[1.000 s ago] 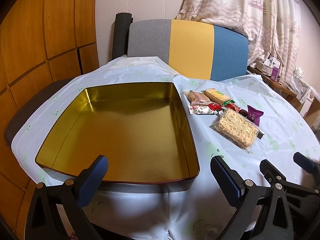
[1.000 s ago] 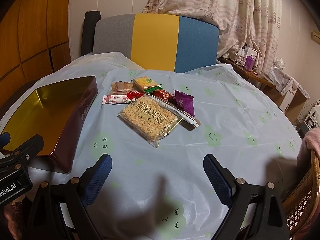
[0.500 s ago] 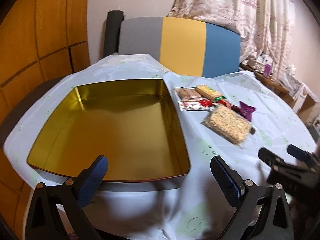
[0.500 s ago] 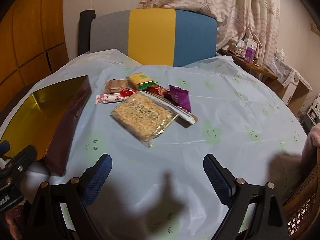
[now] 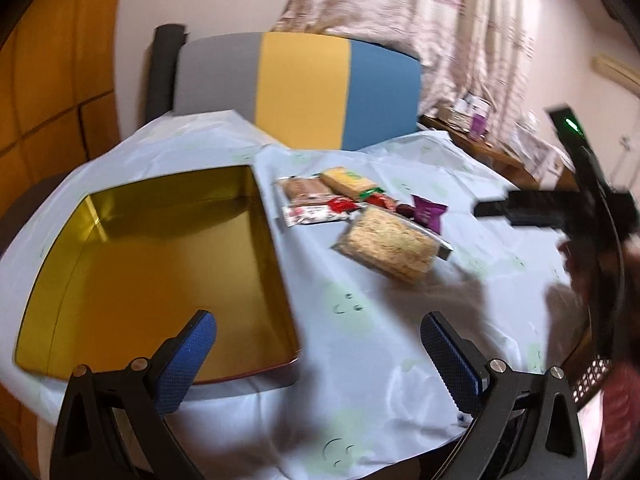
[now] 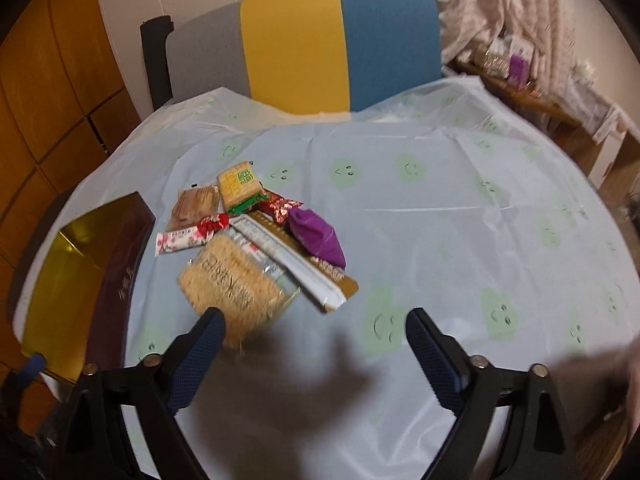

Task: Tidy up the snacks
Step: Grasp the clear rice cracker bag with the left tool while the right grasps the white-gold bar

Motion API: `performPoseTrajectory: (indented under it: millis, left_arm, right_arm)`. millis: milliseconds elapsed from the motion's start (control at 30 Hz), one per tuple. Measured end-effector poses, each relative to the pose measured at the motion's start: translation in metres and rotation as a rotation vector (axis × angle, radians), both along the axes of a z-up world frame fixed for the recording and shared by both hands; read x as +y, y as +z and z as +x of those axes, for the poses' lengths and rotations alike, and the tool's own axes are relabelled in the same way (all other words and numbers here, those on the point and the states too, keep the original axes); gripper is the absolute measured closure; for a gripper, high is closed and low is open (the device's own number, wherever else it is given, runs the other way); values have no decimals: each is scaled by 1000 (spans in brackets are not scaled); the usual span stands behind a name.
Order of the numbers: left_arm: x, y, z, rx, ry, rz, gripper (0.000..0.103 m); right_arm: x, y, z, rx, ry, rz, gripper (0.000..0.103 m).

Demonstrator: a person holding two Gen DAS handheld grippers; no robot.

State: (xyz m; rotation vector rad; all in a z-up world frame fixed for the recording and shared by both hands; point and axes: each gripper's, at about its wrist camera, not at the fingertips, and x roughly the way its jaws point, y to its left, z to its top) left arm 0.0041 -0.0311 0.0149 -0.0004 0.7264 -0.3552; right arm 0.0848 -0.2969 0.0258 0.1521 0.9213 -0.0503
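Note:
An empty gold-lined tin [image 5: 160, 264] sits on the left of the table, with my left gripper [image 5: 316, 320] open over its near right corner and holding nothing. To the tin's right lies the snack pile: a clear rice-crisp pack [image 6: 232, 284], a purple packet [image 6: 316, 236], a yellow cracker pack [image 6: 240, 184], a brown biscuit pack [image 6: 196, 206], a floral white bar [image 6: 180, 238] and a long white stick pack [image 6: 296, 264]. My right gripper [image 6: 314, 316] hovers just short of the pile, its jaws closing with nothing between them. Its left finger overlaps the rice-crisp pack's near corner in the picture.
A pale blue plastic cloth [image 6: 440, 220] with green smiley faces covers the round table. A grey, yellow and blue chair back [image 6: 304, 48] stands behind it. A cluttered side shelf [image 6: 520, 68] and curtain are at the back right. Wood panelling runs along the left.
My right gripper has moved forward to the snack pile and its jaws have narrowed a little. The left view has swung right, bringing the right gripper's body in at its right edge.

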Motion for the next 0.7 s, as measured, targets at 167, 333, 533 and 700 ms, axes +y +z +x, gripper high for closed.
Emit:
performPoseTrajectory:
  millis: [167,333,533,700]
  left_arm:
    - [-17,2,10,27,-48,9,1]
    - [-27,2,17,44,-62,31,1]
    - [-27,5,34,66,-52,29,1]
    - [-38,10,50,68,-53,40,1]
  right_arm:
    - [-10,1,43,41,50,37,40]
    - [-4,-17,88,98,117,37,45]
    - [-1,-45,118,160,170,-23,72]
    - [-16,-39,106,164,190,-79,81]
